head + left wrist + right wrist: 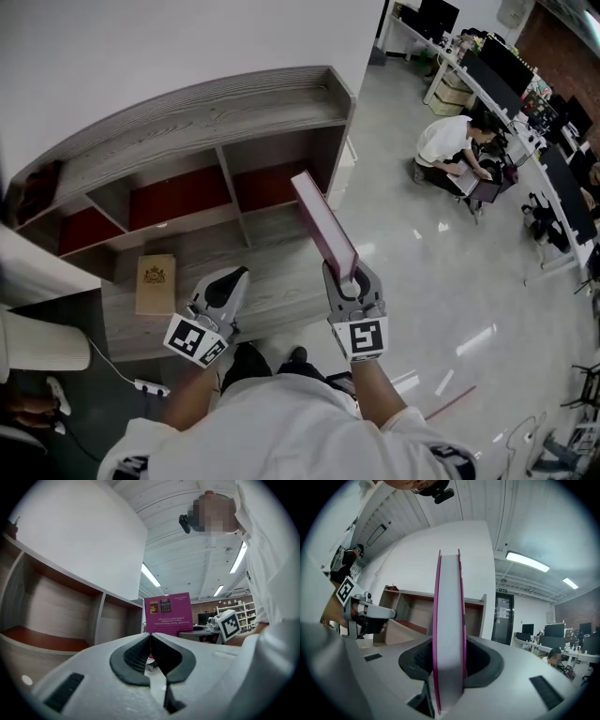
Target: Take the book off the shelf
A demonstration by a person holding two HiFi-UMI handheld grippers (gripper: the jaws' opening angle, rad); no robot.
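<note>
My right gripper (344, 273) is shut on a magenta-covered book (322, 228), held upright on its edge clear of the wooden shelf (202, 122), over the shelf's lower board. In the right gripper view the book (449, 630) fills the gap between the jaws, white page edge toward the camera. The left gripper (232, 277) is shut with nothing in it, and hangs left of the book above the lower board. In the left gripper view the book (168, 613) shows its magenta back cover past the closed jaws (150, 641).
A tan book with a gold emblem (156, 284) lies flat on the shelf's lower board. The shelf compartments (178, 199) have red backs. A power strip and cable (141, 382) lie on the floor at left. A person crouches by desks (450, 145) at far right.
</note>
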